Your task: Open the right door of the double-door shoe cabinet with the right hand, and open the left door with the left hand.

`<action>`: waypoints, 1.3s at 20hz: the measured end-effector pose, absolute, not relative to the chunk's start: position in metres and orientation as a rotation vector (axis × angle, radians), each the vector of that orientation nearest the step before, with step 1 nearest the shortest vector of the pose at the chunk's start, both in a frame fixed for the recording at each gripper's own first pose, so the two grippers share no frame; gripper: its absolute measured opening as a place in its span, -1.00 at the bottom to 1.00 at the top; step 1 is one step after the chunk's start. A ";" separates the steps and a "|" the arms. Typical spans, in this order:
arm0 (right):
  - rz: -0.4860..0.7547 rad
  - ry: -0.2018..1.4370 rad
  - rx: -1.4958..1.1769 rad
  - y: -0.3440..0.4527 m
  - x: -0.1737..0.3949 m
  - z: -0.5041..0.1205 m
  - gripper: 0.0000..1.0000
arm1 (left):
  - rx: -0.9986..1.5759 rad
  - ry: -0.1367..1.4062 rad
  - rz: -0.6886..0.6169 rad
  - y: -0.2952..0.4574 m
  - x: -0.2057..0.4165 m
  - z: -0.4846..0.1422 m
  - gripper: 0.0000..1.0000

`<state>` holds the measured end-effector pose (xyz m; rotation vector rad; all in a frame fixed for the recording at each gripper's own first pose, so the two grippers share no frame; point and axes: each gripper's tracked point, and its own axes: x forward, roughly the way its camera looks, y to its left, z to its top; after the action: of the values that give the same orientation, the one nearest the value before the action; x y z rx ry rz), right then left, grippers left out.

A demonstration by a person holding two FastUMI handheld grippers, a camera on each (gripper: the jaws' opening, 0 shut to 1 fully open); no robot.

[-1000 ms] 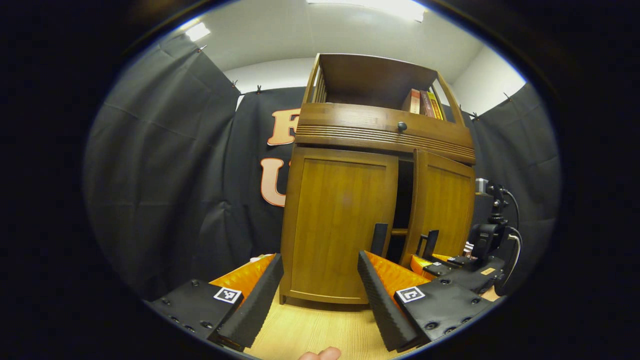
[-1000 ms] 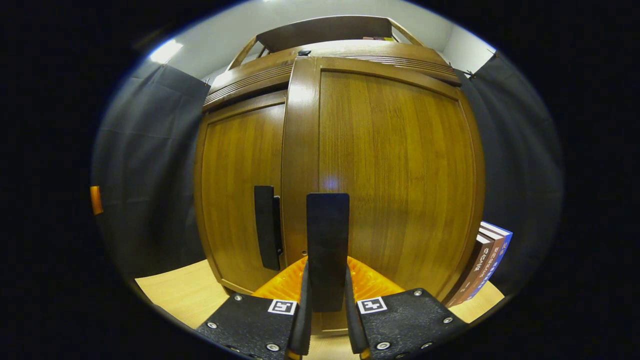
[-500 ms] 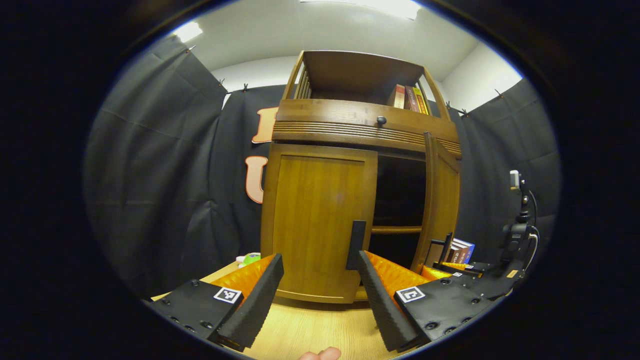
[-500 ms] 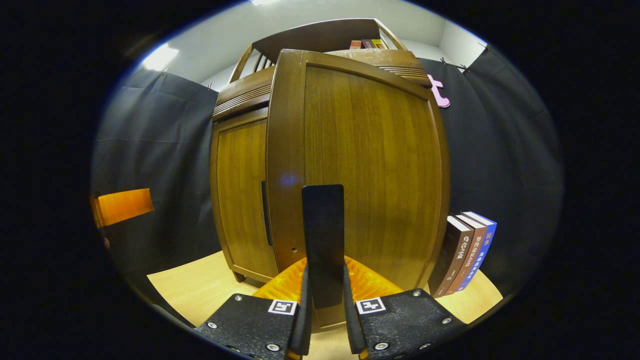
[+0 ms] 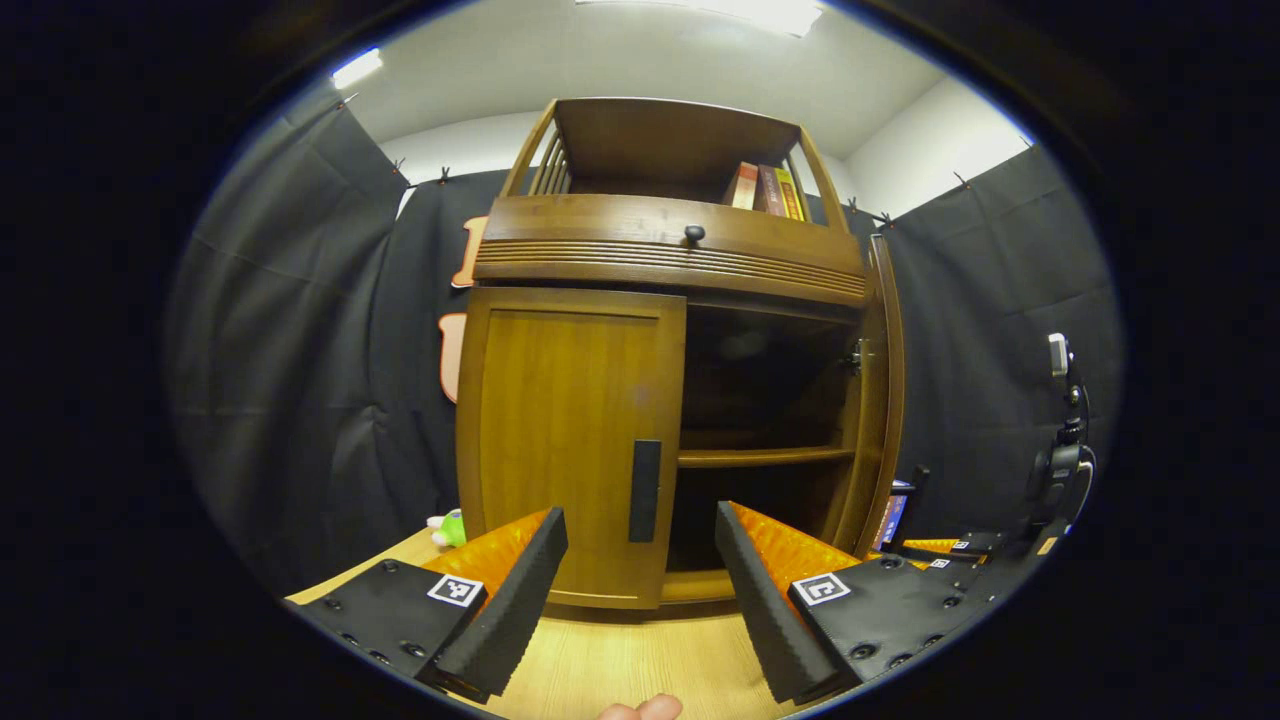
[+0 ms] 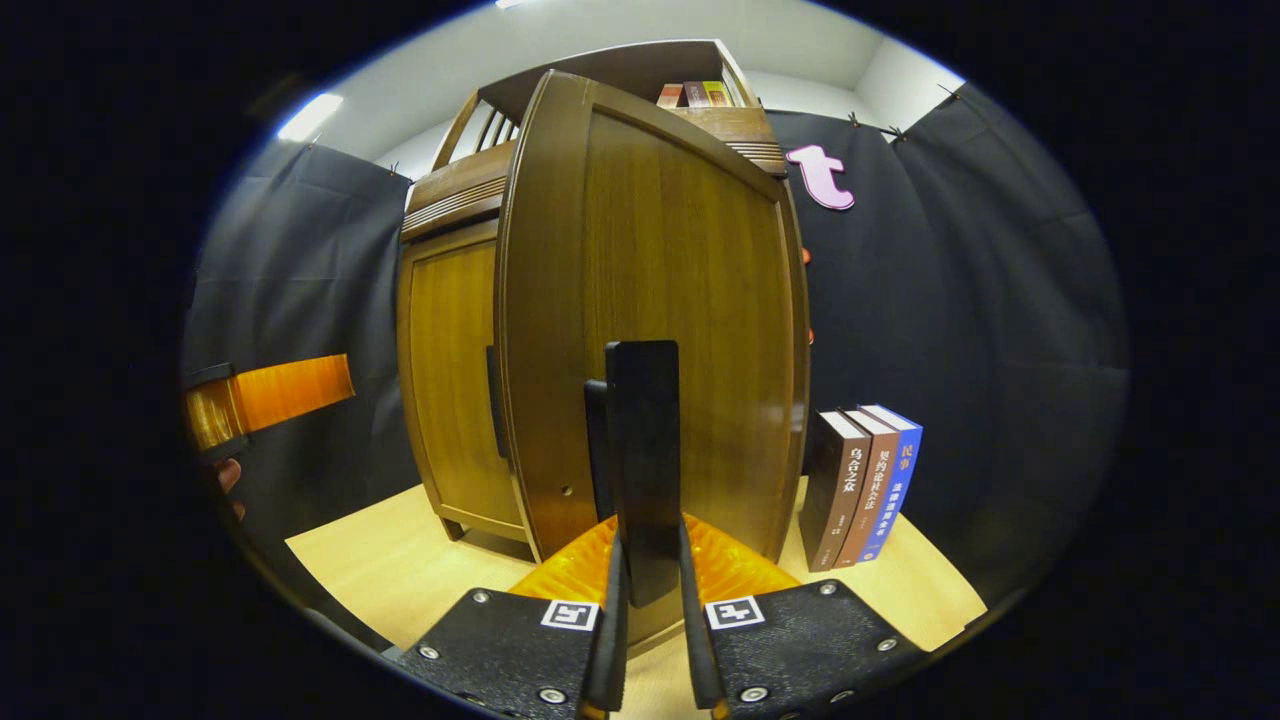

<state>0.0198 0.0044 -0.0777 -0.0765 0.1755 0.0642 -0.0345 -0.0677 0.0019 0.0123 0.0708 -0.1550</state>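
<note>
I see the shoe cabinet point(image 5: 660, 260) standing on the pale wood desk point(image 5: 620, 660). It's brown, shiny wood w/ a ribbed strip under the top shelf and a small round knob point(image 5: 693, 234). My right tool point(image 6: 645, 640) is pinching the flat black handle point(image 6: 643, 470) of the right door point(image 6: 650, 310); both fingers press its sides. That door is swung wide open, and in the left gripper view I see it nearly edge-on point(image 5: 885, 390). A sec ago it was only open a crack, so it has moved a lot. Inside the cabinet is dark, w/ one flat wood shelf point(image 5: 765, 457).

My left tool point(image 5: 640, 590) is spread wide and holds nothing. It sits low in front of the left door point(image 5: 570, 440), not touching. That door is shut flat, same as before, w/ its long black handle point(image 5: 645, 490) by the inner edge.

Three books point(image 6: 865, 480) stand upright on the desk just right of the open door. More books point(image 5: 765, 188) are on the top shelf. A small green toy point(image 5: 450, 527) peeks out left of the cabinet.
</note>
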 end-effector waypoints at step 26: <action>0.130 0.180 0.013 -0.166 -0.008 -0.057 -0.92 | -0.098 0.094 -0.179 -0.108 -0.036 -0.019 0.89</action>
<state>-0.0078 -0.1664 -0.0570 0.0130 0.1798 0.1304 -0.0356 -0.1075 -0.0189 -0.0984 0.0938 -0.1793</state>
